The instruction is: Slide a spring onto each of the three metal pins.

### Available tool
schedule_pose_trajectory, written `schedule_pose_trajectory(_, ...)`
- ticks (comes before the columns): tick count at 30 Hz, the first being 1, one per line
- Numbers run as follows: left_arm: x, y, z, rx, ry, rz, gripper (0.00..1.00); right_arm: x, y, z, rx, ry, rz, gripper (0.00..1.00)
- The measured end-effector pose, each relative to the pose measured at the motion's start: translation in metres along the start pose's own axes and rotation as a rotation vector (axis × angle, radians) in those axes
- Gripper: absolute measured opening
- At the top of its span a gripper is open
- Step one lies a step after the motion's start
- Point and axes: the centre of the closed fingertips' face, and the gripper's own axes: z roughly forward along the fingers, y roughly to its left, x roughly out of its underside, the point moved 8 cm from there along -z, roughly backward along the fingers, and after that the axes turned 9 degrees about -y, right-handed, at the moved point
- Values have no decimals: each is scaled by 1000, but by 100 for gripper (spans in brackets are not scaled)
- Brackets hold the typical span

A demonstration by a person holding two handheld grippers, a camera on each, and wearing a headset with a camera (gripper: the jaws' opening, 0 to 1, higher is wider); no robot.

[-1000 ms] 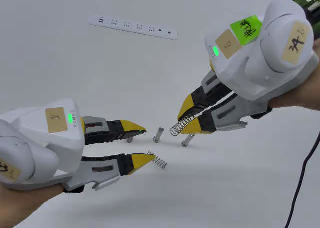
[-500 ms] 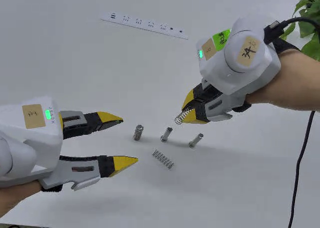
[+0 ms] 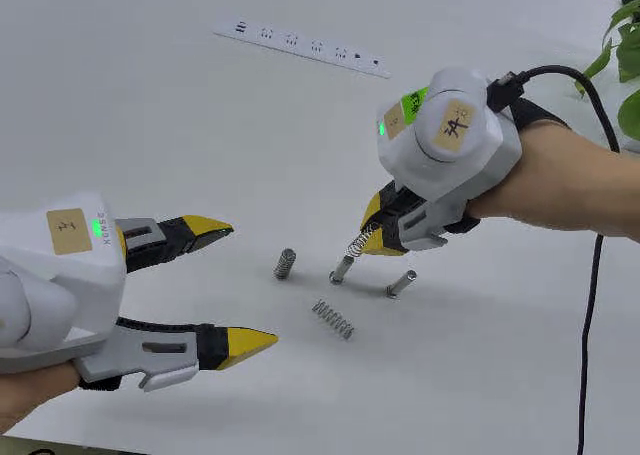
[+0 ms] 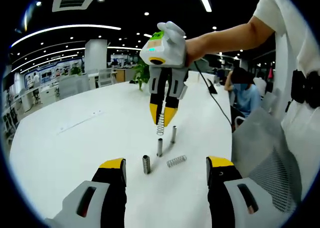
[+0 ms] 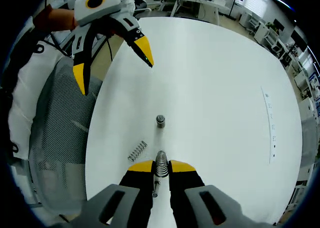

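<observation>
Head view: right gripper (image 3: 375, 243) has come down since half a second ago; its fingers (image 3: 383, 245) are pinched narrow on the held spring (image 3: 357, 243), whose lower end now meets the top of the middle pin (image 3: 342, 269), where before it hung off at 1 o'clock; cannot tell if the coil is over the tip. Left pin (image 3: 285, 264), at 9 o'clock of the middle one, carries a spring as before; right pin (image 3: 402, 283) at 4 o'clock is bare. Loose spring (image 3: 332, 318) lies flat on the desk (image 3: 150, 125) at 6 o'clock, unchanged. Left gripper (image 3: 250, 284) hovers at 9 o'clock of the pins, fingers wide, holding nothing; it is further from the left pin than a second ago. Power strip (image 3: 315, 47) at 12 o'clock.
</observation>
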Motion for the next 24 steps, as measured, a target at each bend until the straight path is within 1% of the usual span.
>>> schedule_pose_trajectory(4,2,-1,0,3,6,-7,67,1,1,3,-8,9,2,12)
schedule_pose_trajectory(24,3,-5,5,18,3,-20,65,4,0,19,-27,29,-6,12)
